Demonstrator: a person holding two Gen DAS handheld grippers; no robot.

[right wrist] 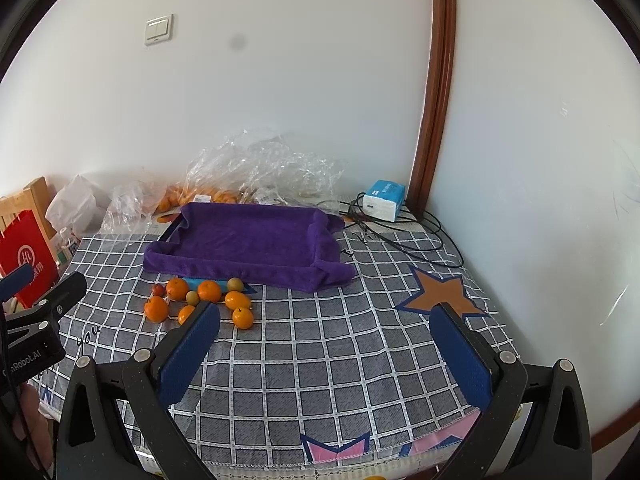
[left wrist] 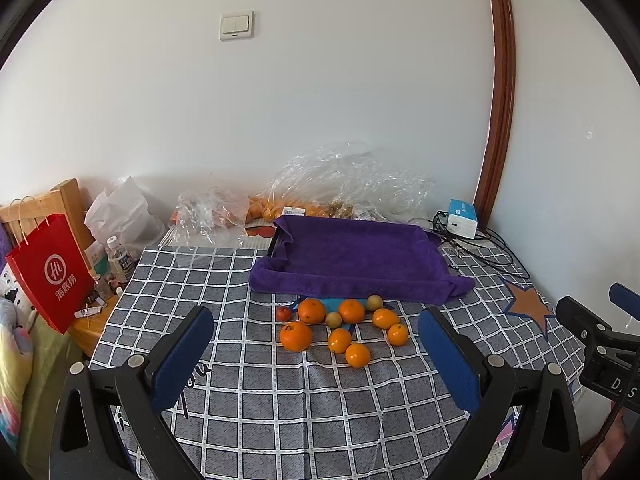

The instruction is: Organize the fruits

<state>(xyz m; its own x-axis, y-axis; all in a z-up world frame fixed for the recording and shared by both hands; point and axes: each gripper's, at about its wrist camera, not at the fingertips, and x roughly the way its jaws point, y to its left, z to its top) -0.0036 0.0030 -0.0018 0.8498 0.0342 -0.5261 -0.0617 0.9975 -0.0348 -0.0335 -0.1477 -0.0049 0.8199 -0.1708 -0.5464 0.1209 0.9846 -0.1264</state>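
Several oranges (left wrist: 295,336) (right wrist: 156,309) lie in a loose cluster on the checked tablecloth (left wrist: 280,400), with two small greenish fruits (left wrist: 374,302) (right wrist: 235,284) and one small red fruit (left wrist: 283,313) (right wrist: 158,289) among them. Just behind the cluster stands a tray covered by a purple towel (left wrist: 352,260) (right wrist: 248,240). My left gripper (left wrist: 316,332) is open, hanging above the cloth in front of the fruit. My right gripper (right wrist: 326,322) is open too, to the right of the cluster; its left finger hides part of one orange.
Crumpled clear plastic bags (left wrist: 344,184) with more oranges lie against the wall. A red paper bag (left wrist: 48,272), a bottle (left wrist: 120,258) and a white bag sit at the left. A blue-white box (right wrist: 384,200) and black cables (right wrist: 400,236) lie at the back right.
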